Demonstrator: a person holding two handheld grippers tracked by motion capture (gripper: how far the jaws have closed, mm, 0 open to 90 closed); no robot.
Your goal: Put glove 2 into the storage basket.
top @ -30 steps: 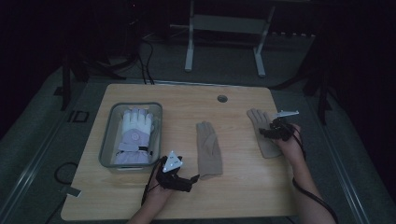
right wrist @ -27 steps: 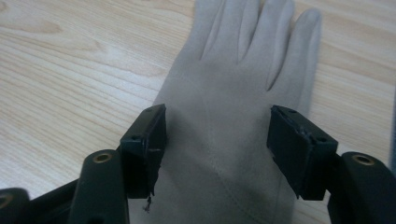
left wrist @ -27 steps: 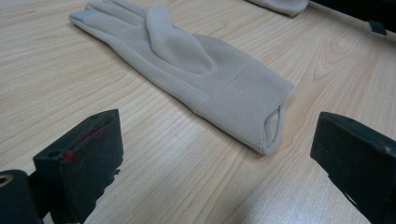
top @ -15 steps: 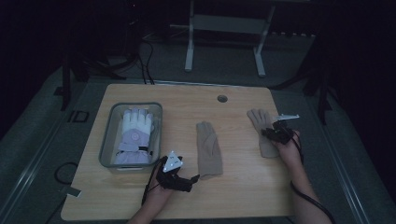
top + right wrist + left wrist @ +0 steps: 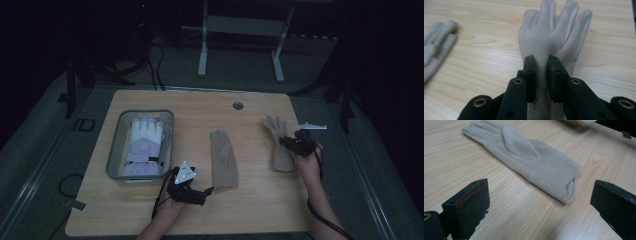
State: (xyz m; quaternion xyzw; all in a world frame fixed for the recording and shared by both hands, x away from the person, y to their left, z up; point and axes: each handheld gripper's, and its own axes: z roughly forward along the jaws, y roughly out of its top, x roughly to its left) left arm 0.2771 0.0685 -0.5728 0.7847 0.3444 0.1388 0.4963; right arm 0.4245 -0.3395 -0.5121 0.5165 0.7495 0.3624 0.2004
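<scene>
R gripper (image 5: 541, 75): jaws have just been closing and now pinch a fold of the R glove (image 5: 554, 32), which lies flat near the table's (image 5: 200, 105) right edge. Risk: the pinch takes only a thin ridge of fabric, so it may slip out on lift, or the limp fingers may drag. L gripper (image 5: 541, 205): jaws wide apart, holding nothing, aimed at the cuff of the mid glove (image 5: 529, 157) at table centre. Risk: closing too high misses the flat cuff. Bin (image 5: 116, 145) at left holds a white glove (image 5: 144, 145).
</scene>
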